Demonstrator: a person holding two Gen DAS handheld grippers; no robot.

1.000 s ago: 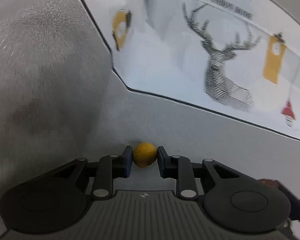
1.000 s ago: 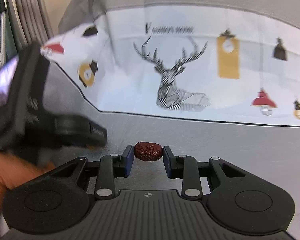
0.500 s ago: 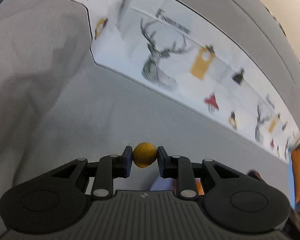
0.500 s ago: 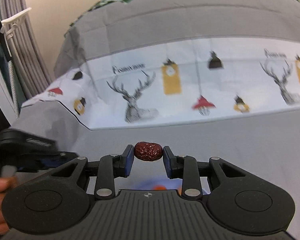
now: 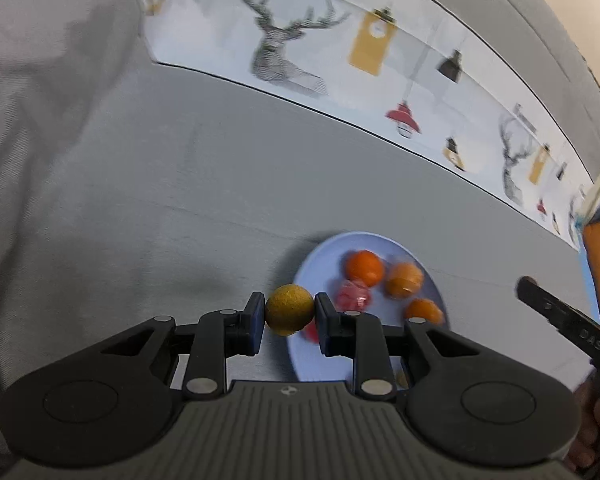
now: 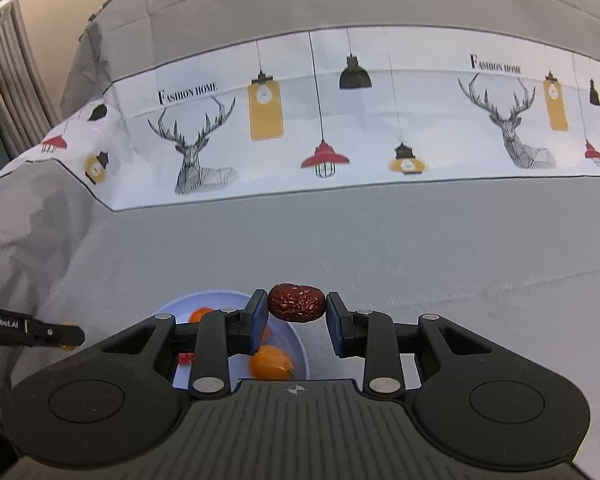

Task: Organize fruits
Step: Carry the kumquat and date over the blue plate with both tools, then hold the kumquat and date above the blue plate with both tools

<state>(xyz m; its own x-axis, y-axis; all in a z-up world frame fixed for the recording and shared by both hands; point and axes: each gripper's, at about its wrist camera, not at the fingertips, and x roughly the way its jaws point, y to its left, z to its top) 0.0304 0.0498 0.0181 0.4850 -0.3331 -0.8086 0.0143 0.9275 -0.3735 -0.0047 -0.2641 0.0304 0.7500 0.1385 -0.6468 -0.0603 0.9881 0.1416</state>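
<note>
— Above the blue plate (image 5: 312, 264) at lower right of the frame, the left hand-held gripper (image 5: 289, 316) pinches a yellow fruit (image 5: 289, 315).

— And the right hand-held gripper (image 6: 297, 309) clamps the red date (image 6: 296, 303) (lower centre). Lower both before letting go, clear of the oranges (image 5: 365, 267).

A grey cloth (image 6: 380, 240) covers the surface, crossed by a white printed band (image 6: 340, 128) showing deer heads, hanging lamps and the words "Fashion Home". Pale vertical slats (image 6: 4, 60) stand at the far left edge.
</note>
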